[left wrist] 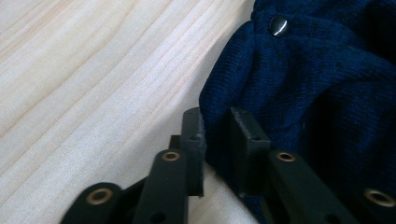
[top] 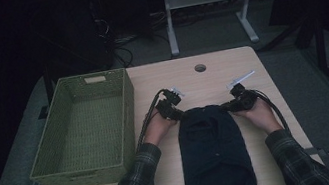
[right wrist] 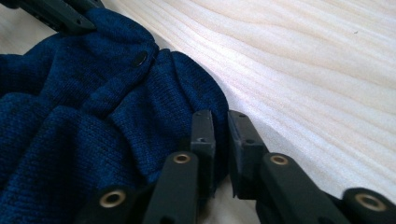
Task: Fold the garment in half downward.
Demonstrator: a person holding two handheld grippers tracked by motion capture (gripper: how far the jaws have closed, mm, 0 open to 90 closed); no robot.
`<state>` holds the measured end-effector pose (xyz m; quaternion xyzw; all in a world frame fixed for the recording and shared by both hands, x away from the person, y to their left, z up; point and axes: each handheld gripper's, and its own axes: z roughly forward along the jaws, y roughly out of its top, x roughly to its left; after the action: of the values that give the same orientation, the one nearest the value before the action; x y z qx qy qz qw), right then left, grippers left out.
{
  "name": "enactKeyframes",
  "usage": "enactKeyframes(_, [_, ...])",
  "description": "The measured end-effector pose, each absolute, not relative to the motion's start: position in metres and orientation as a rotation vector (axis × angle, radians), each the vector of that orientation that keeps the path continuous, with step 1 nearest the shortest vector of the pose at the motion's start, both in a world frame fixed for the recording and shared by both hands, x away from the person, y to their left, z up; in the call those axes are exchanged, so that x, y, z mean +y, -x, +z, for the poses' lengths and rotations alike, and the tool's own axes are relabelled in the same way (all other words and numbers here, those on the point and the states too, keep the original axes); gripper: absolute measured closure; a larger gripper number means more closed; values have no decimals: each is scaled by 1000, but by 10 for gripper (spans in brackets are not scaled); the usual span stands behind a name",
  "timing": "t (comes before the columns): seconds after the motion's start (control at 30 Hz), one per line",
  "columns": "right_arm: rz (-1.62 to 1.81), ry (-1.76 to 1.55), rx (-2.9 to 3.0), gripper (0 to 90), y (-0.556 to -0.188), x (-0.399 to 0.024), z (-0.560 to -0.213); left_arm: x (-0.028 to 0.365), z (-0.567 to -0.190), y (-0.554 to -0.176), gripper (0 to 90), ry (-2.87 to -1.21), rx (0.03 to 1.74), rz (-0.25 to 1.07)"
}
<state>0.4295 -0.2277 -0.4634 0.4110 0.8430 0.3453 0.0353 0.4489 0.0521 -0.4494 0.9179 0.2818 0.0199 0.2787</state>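
A dark blue knitted garment (top: 212, 150) with small dark buttons (left wrist: 279, 25) lies on the light wooden table (top: 210, 74), stretching from the middle to the front edge. My left gripper (top: 176, 112) is at the garment's far left corner. In the left gripper view its jaws (left wrist: 215, 121) are closed on a fold of the blue knit (left wrist: 303, 70). My right gripper (top: 229, 106) is at the far right corner, and its jaws (right wrist: 220, 122) pinch the knit's edge (right wrist: 70, 116) the same way. Both hands rest low on the table.
A green woven basket (top: 127, 109) stands empty along the table's left side, close to my left forearm. A round cable hole (top: 200, 68) sits near the far edge. Bare wood lies beyond the garment. A white desk frame (top: 171, 30) stands on the floor behind.
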Motion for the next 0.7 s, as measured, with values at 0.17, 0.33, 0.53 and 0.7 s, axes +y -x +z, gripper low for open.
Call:
enactKeyframes(0.17, [1017,-1230,2587,840,-427,-224,-461,52,-448,-448,808,-2451,791,42])
enactKeyframes(0.33, [999,-1195,2575,845,-425,-222,-455,56,-441,-449,817,-2425,802,47])
enactKeyframes(0.53, [1033,-1189,2528,845,-424,-225,-440,58,-427,-448,817,-2371,816,83])
enactKeyframes(0.7, [1036,-1149,2505,845,-425,-224,-426,61,-414,-449,816,-2358,813,129])
